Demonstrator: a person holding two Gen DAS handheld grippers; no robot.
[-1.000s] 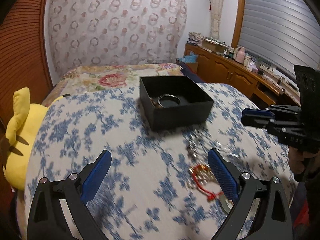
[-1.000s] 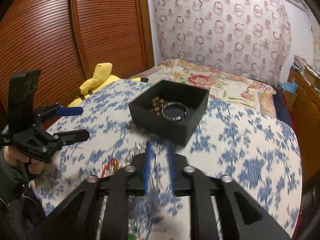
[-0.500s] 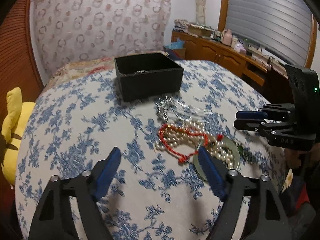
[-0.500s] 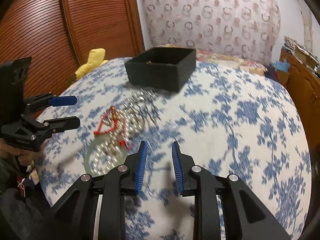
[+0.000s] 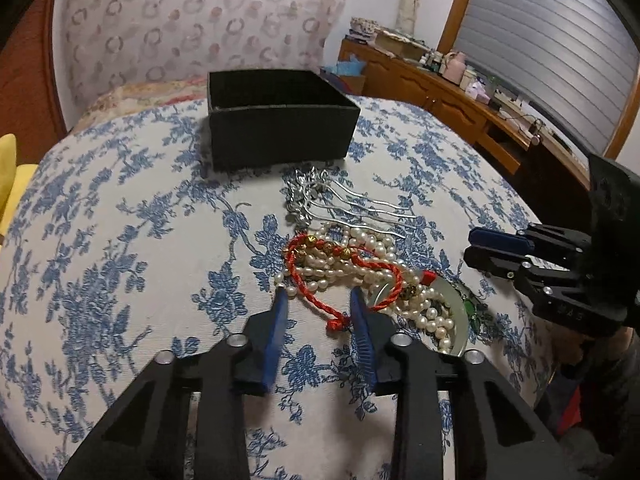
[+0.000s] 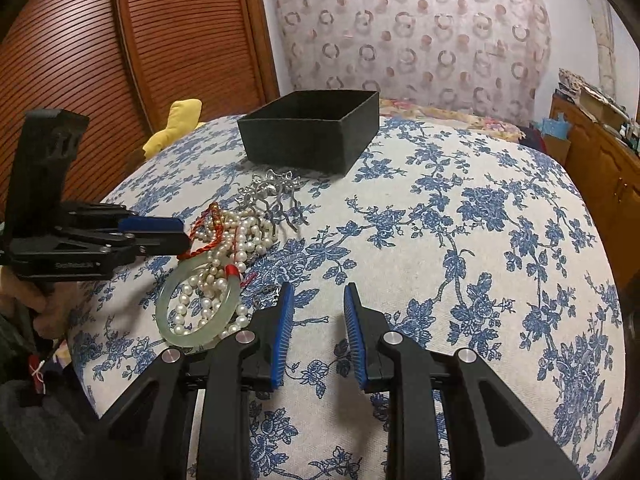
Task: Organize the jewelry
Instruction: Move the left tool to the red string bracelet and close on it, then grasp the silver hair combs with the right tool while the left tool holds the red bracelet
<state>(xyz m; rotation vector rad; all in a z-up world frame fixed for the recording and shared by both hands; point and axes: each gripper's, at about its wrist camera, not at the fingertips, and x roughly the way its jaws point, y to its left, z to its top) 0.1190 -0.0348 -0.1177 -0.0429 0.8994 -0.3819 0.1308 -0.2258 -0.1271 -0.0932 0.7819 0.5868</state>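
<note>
The left gripper (image 5: 318,304) is closing around the near loop of the red cord bracelet (image 5: 344,276); the cord lies between the jaws, but the pads do not yet press on it. The right gripper (image 6: 318,300) hangs over bare cloth to the right of the pile, jaws slightly apart with nothing between them. The pile lies on the blue-flowered cover (image 6: 460,240) just in front of the black box (image 5: 280,120): pearl strands (image 5: 360,256), a pale green bangle (image 6: 192,312) and silver hairpins (image 5: 340,204). Pinch only the cord, clear of the pearls. Lift slowly, as the cord probably crosses the strands and could drag them. Carry it to the box on the far side.
</note>
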